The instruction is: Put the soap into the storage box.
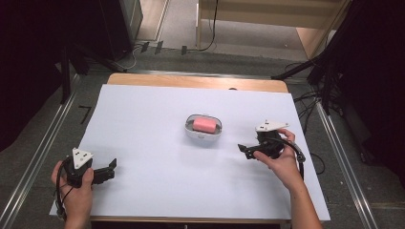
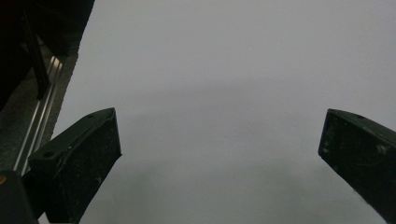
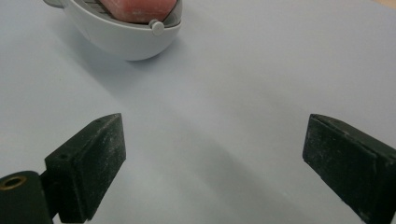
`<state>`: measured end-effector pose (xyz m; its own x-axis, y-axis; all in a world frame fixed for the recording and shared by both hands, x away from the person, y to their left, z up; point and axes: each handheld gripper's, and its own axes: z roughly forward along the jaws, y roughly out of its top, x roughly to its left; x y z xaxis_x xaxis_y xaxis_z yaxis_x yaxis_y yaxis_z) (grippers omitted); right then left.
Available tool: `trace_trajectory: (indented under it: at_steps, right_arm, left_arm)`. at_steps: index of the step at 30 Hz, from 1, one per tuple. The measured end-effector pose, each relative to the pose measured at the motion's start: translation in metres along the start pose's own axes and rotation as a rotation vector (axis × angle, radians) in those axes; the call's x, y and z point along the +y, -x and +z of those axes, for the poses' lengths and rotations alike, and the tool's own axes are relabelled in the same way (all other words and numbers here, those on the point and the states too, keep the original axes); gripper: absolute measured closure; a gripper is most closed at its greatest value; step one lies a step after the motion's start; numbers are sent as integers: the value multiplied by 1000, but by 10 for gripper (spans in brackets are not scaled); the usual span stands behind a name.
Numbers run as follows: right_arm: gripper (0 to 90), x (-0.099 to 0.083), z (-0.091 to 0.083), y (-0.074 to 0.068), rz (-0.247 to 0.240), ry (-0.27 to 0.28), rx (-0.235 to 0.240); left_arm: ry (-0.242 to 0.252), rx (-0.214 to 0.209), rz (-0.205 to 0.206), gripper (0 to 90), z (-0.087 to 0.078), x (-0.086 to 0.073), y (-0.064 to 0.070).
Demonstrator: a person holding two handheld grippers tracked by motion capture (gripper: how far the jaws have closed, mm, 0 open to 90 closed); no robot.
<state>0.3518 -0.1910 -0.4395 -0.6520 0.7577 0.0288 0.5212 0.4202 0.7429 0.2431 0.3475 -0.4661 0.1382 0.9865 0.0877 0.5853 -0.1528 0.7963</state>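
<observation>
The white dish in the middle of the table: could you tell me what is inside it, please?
Inside the white dish lies a pink block, likely a soap bar, resting on a ridged grey insert. The block covers most of the insert, so anything beneath it stays hidden.

Showing plain white across the sheet [image 1: 157, 138], unpatterned, with a light wood strip of bench [image 1: 196, 81] edging its far side. Sitting pale grey: the dish [image 1: 204, 133], holding a pink block [image 1: 205, 124]. Looking black with a grey three-cornered plate on top: the left gripper [image 1: 109, 171] and the right gripper [image 1: 244, 150] alike. Appearing black with pale scuffs and specks: both pairs of jaws in the gripper views. Lying grey beyond the bench: the floor [image 1: 267, 38].
</observation>
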Motion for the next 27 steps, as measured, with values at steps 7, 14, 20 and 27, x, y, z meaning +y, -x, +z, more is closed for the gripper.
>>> trace_trajectory:
  at_steps: [7, 14, 20, 27]
  right_arm:
    - [34, -17, -6, 1, 24, 2, -14]
    - [28, -32, -14, 4, 60, 16, -35]
    - [11, -46, -19, 6, 72, 23, -50]
    - [0, -62, -29, 9, 97, 39, -60]
  left_arm:
    - [-1, 2, 1, 0, 0, 0, 0]
    - [-2, 4, 2, 0, 0, 0, 1]
    - [-3, 5, 4, 0, 0, 0, 1]
    - [-3, 5, 5, 0, 0, 0, 1]
